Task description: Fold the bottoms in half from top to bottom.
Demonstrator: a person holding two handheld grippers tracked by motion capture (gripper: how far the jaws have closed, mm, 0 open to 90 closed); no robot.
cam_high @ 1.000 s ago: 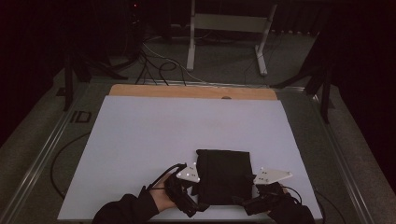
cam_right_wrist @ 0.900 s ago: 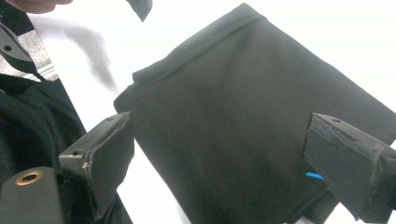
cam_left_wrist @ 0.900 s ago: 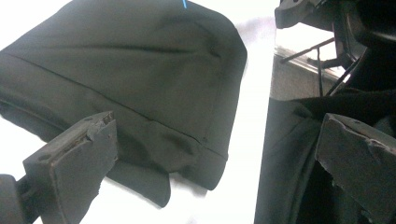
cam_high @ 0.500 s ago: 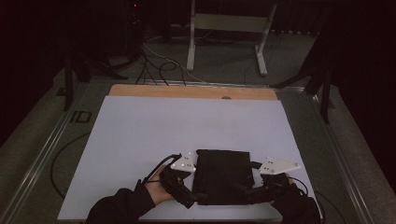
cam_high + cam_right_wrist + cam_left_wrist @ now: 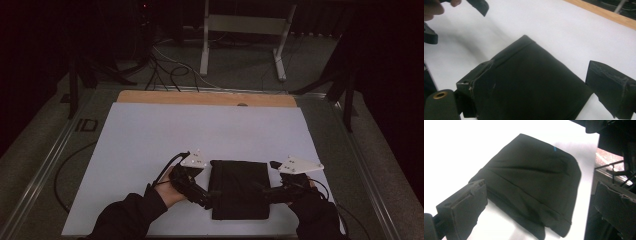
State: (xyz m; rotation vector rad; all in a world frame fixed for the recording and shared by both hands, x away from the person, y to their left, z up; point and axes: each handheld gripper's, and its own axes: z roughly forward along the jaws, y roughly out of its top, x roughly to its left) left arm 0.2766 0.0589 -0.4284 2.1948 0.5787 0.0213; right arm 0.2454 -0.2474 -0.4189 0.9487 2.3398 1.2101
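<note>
A folded black cloth (image 5: 239, 189) lies flat on the white table cover (image 5: 200, 135) near the front edge. My left gripper (image 5: 209, 196) points at the cloth's left side, jaws open. In the left gripper view the cloth (image 5: 531, 187) lies between and beyond the two spread jaws, with a small blue mark near its far edge. My right gripper (image 5: 264, 192) faces the cloth's right side, also open. In the right gripper view the cloth (image 5: 531, 87) lies between the wide-apart jaws, and the other gripper (image 5: 477, 5) appears at the top left.
A wooden strip (image 5: 205, 98) runs along the table's far edge. Metal rails (image 5: 45, 165) border the table at both sides. Cables (image 5: 165, 70) and a metal stand (image 5: 245, 30) occupy the floor beyond. White cover stretches bare behind the cloth.
Both hands have drawn apart slightly and now sit at the cloth's left and right sides. The cloth looks a little flatter and squarer.
</note>
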